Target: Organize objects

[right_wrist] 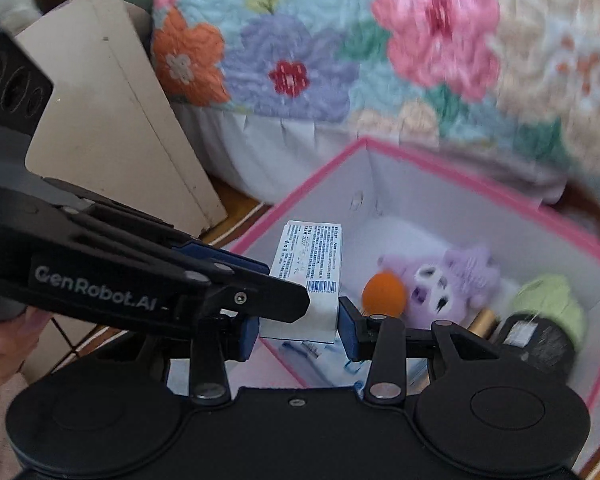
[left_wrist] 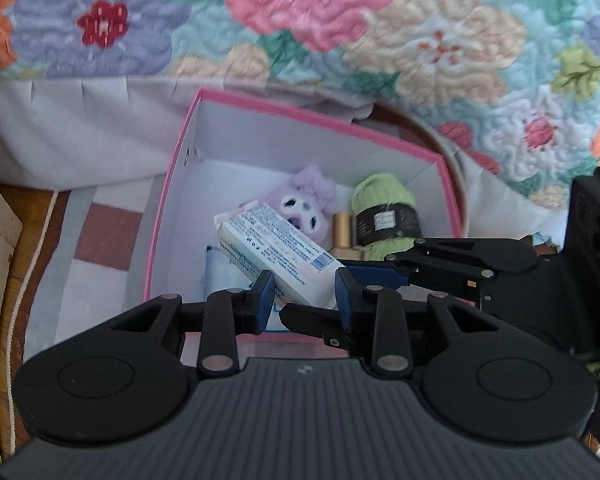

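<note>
A pink-rimmed box [left_wrist: 180, 168] [right_wrist: 440, 168] sits on the floor by the bed. Inside lie a purple plush toy [left_wrist: 306, 200] [right_wrist: 452, 276], a green yarn ball [left_wrist: 384, 208] [right_wrist: 548, 304], a gold cylinder [left_wrist: 342, 230], an orange ball [right_wrist: 384, 294] and a blue-white packet [right_wrist: 312, 354]. A white printed carton [left_wrist: 276, 254] [right_wrist: 308, 272] is held over the box's near corner. My right gripper [right_wrist: 298, 334] is shut on the carton's end. My left gripper [left_wrist: 304, 294] has its pads on either side of the carton; whether they touch it is unclear.
A flowered quilt [left_wrist: 320, 12] [right_wrist: 300, 60] hangs over the bed behind the box. A beige board [right_wrist: 112, 112] leans at the left. A striped rug [left_wrist: 100, 240] lies under the box on the wood floor.
</note>
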`<action>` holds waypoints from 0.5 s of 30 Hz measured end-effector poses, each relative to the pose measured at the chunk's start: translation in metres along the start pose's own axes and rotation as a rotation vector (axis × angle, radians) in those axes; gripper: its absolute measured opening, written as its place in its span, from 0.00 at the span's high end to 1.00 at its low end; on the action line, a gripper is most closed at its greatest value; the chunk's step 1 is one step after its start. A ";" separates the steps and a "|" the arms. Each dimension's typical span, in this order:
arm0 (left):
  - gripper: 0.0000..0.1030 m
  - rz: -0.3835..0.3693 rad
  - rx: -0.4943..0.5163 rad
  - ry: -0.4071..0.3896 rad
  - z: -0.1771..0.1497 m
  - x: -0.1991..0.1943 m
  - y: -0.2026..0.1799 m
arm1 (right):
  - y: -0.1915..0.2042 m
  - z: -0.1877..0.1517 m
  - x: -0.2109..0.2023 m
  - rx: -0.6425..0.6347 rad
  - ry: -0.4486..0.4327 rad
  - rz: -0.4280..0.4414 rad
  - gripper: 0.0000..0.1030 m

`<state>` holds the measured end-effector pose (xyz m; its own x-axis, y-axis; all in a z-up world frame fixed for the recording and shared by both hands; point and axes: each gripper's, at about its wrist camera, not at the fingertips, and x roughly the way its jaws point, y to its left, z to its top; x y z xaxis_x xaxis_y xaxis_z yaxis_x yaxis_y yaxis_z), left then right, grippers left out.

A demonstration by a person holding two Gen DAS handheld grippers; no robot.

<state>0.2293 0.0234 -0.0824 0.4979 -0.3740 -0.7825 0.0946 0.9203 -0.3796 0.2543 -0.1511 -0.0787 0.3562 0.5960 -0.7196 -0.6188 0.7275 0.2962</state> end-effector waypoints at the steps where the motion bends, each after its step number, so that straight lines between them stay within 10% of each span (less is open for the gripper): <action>1: 0.71 0.000 -0.001 0.011 0.000 0.005 0.002 | -0.005 -0.001 0.003 0.023 0.016 0.020 0.55; 15: 0.71 0.028 -0.070 0.024 0.009 0.037 0.017 | -0.041 -0.002 0.043 0.174 0.114 0.006 0.56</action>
<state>0.2575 0.0263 -0.1136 0.4785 -0.3512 -0.8048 0.0201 0.9206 -0.3899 0.2938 -0.1563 -0.1228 0.2649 0.5654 -0.7811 -0.4867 0.7777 0.3979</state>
